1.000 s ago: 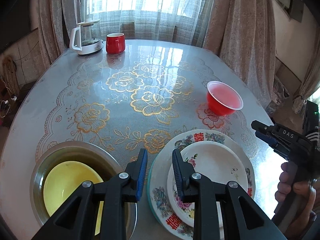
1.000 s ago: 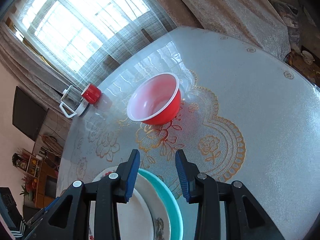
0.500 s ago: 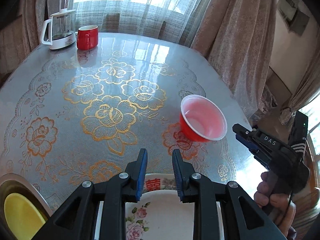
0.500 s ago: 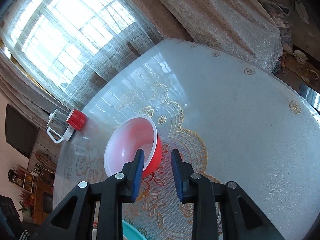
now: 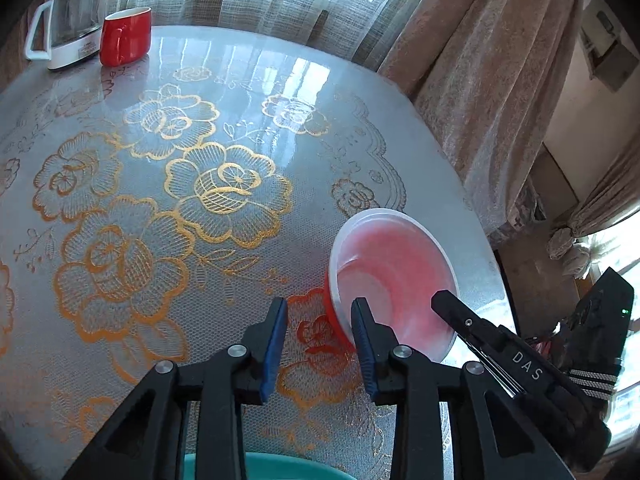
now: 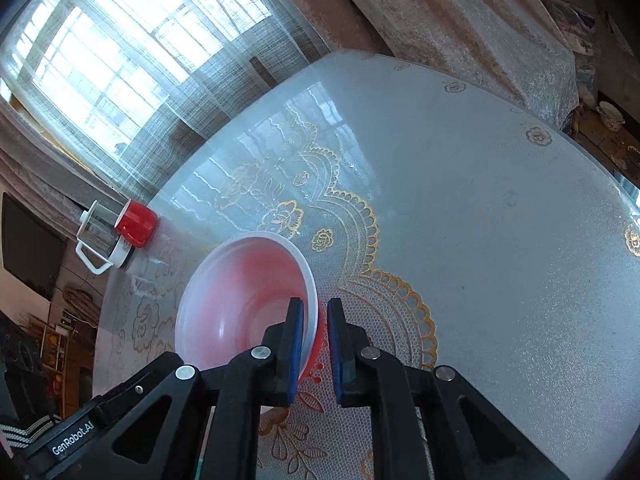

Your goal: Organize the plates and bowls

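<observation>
A red bowl (image 5: 392, 272) with a pale inside stands near the right edge of the table and leans to one side. My right gripper (image 6: 314, 312) is shut on the near rim of the red bowl (image 6: 240, 300), one pad inside and one outside. In the left wrist view the right gripper (image 5: 444, 304) reaches into the bowl from the right. My left gripper (image 5: 320, 308) hangs open just left of the bowl, its right finger close to the bowl's outer wall, with only tablecloth between the pads. A teal plate rim (image 5: 280, 468) shows at the bottom edge.
A glass kettle (image 5: 68, 20) and a red mug (image 5: 124, 36) stand at the far left of the round table (image 5: 160, 200), by the window. The table edge and heavy curtains (image 5: 480, 80) lie close behind the bowl on the right.
The left gripper swept right from over the plate stack and metal basin to beside the red bowl. The right gripper moved up to the bowl and closed on its rim; the bowl tipped.
</observation>
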### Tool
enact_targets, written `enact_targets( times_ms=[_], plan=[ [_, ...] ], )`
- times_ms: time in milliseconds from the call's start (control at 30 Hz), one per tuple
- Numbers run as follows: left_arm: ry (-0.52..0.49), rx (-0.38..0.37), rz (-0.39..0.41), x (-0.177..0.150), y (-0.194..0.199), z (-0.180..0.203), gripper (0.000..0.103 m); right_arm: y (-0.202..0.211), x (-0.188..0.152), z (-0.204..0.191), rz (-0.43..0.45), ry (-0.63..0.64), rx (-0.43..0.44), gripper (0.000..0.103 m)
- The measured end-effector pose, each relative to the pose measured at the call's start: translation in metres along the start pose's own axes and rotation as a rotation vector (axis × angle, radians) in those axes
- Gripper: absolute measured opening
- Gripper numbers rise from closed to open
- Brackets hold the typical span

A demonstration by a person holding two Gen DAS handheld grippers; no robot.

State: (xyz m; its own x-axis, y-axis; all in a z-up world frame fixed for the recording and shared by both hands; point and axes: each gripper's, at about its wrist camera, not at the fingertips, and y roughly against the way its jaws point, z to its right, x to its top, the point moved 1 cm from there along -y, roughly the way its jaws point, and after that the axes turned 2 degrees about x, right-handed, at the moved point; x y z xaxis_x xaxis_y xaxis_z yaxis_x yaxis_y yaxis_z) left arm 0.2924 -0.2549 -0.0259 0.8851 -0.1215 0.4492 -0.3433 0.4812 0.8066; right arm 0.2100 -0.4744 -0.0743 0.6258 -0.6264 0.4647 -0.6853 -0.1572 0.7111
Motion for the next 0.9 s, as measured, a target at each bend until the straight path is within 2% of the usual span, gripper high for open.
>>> enact_targets(
  times_ms=[33,133,267,433,667,767,833,900],
  plan=[
    [-0.002,-0.019,-0.009,0.000,-0.002,0.002,0.017,-0.001,0.000,-0.002,-0.004,0.007,-0.003,0.010],
    [-0.015,0.001,-0.003,-0.001,-0.002,0.005,0.012,-0.003,-0.001,-0.007,-0.017,0.027,0.000,0.010],
    [-0.011,0.029,0.009,-0.013,0.011,-0.004,0.012,-0.005,-0.006,-0.011,-0.046,0.037,0.013,0.010],
    [0.008,0.099,0.026,-0.024,0.027,-0.018,0.012,-0.007,-0.022,-0.025,-0.090,0.078,0.051,0.010],
    [-0.007,0.158,0.023,-0.034,0.031,-0.021,0.010,-0.007,-0.029,-0.032,-0.121,0.081,0.114,0.020],
    [0.004,0.156,-0.008,-0.037,0.025,-0.021,0.007,-0.006,-0.031,-0.031,-0.117,0.088,0.111,0.019],
    [-0.009,0.159,-0.007,-0.037,0.024,-0.017,0.007,-0.007,-0.034,-0.034,-0.109,0.133,0.074,0.013],
    [-0.023,0.150,0.004,-0.040,0.029,-0.014,0.007,-0.007,-0.035,-0.031,-0.117,0.127,0.067,0.013]
  ],
)
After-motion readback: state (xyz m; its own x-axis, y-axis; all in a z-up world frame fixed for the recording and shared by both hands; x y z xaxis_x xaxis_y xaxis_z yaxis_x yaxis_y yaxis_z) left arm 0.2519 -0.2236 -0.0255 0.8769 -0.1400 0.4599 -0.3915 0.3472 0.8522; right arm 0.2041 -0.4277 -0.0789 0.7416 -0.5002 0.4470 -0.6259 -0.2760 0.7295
